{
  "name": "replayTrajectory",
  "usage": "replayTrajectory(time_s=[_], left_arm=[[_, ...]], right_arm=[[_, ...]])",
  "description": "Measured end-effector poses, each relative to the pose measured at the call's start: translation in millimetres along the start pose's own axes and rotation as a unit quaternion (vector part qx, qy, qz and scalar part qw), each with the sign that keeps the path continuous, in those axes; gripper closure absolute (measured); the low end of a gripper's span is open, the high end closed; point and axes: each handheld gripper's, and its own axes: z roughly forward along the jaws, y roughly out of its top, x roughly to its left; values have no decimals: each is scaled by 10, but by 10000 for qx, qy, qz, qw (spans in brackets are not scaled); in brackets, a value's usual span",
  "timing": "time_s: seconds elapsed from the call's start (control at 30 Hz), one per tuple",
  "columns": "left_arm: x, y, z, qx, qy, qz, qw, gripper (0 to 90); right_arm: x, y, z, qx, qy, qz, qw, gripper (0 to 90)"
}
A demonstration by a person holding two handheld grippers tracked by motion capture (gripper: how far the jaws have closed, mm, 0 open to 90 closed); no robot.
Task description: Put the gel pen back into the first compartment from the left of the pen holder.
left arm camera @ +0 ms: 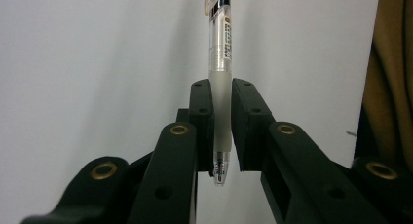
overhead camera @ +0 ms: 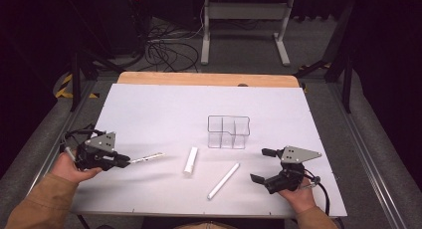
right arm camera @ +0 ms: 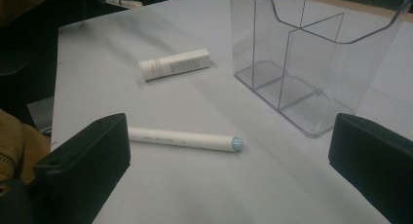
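My left gripper (overhead camera: pixel 125 160) at the table's left is shut on a clear ballpoint pen (overhead camera: pixel 145 158), which sticks out to the right above the white sheet. In the left gripper view both jaws press on the frosted grip of the pen (left arm camera: pixel 220 73), tip toward the camera. My right gripper (overhead camera: pixel 263 165) stands open near the front right, nothing between its jaws. Ahead of it lie a long white marker (right arm camera: pixel 187 138) and a short white tube (right arm camera: pixel 175 64). A clear plastic divided holder (overhead camera: pixel 228 132) stands mid-table, empty.
The marker (overhead camera: pixel 223 180) and tube (overhead camera: pixel 190 161) lie between the two grippers on the white sheet (overhead camera: pixel 164 109). A wooden table edge (overhead camera: pixel 199 78) shows at the back. Cables and a white desk frame (overhead camera: pixel 244 20) are on the floor beyond.
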Motion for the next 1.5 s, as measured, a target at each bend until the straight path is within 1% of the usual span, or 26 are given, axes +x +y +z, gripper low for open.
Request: replayTrajectory(time_s=[0.1,0.27,0.4,0.43,0.47,0.53,0.57,0.63,0.7,0.73,0.83,0.87,0.97,1.0,1.03,1.13,1.3,1.5], left_arm=[[-15,59,-56,-49,15,-79,10000,802],[-38,172,-154,-43,117,-297,9995,802],[-40,251,-199,25,174,-466,9988,802],[-36,269,-211,60,200,-458,9987,802],[-42,283,-214,22,213,-527,9984,802],[-39,312,-236,31,236,-544,9982,802],[-43,326,-240,-3,257,-594,9979,801],[-45,356,-256,9,268,-662,9974,802],[-49,387,-265,-30,263,-702,9972,802],[-49,404,-273,-4,265,-695,9972,802],[-74,458,-287,-54,341,-737,9967,802],[-74,473,-295,-50,345,-714,9968,802],[-82,517,-298,-91,353,-796,9962,802],[-78,532,-307,-61,356,-801,9961,802],[-79,548,-306,-108,365,-851,9956,802],[-78,611,-307,-78,342,-941,9949,801],[-65,723,-299,18,336,-1030,9941,801],[-54,836,-283,6,309,-1083,9936,801]], right_arm=[[1,2,-4,-9,2,2,10000,20],[-2,5,-9,-34,-10,-5,10000,20],[2,7,-13,-44,-11,-5,10000,20],[3,8,-15,-46,-14,-4,10000,20],[2,8,-17,-44,-14,-4,10000,20],[0,8,-19,-38,-22,-3,10000,20],[0,8,-20,-39,-25,1,10000,20],[3,9,-22,-43,-41,-10,10000,20],[3,10,-23,-47,-35,-12,10000,20],[3,9,-23,-46,-39,-12,10000,20],[4,9,-25,-38,-45,-19,10000,20],[4,9,-25,-37,-46,-15,10000,20],[5,11,-28,-51,-48,-30,10000,20],[5,11,-29,-54,-50,-33,10000,20],[5,12,-30,-56,-47,-34,10000,20],[7,12,-33,-56,-62,-47,10000,20],[10,13,-33,-44,-58,-59,10000,20],[11,14,-42,-48,-68,-70,9999,20]])
